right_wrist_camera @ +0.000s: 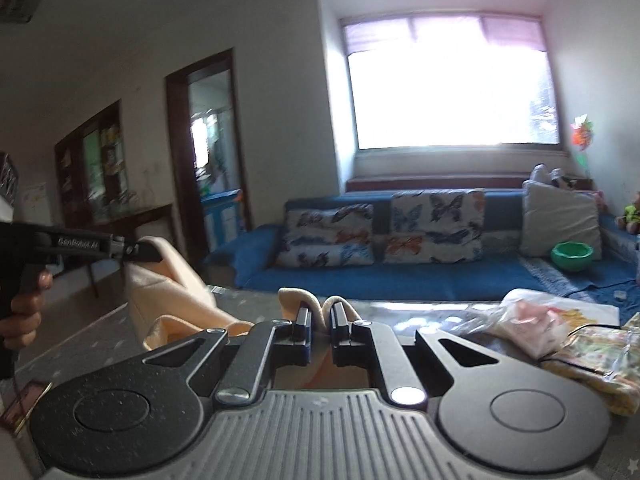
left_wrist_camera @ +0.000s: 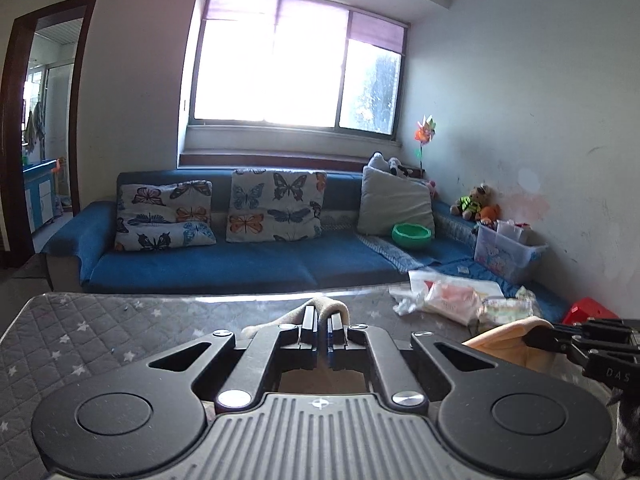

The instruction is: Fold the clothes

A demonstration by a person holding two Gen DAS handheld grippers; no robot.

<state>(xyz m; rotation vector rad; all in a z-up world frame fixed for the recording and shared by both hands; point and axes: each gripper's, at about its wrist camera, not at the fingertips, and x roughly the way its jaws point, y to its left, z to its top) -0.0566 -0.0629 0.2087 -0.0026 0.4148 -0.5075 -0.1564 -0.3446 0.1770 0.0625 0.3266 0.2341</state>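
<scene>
Both grippers are clamped on one soft peach fleece garment [right_wrist_camera: 180,292], left gripper [left_wrist_camera: 322,320] and right gripper [right_wrist_camera: 320,318] each pinching an edge. It hangs raised above the grey star-quilted table [left_wrist_camera: 100,328], presumably to spread it for folding.

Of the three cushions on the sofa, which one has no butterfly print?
The plain grey cushion at the right end, behind the green bowl; the other two carry butterflies.
</scene>
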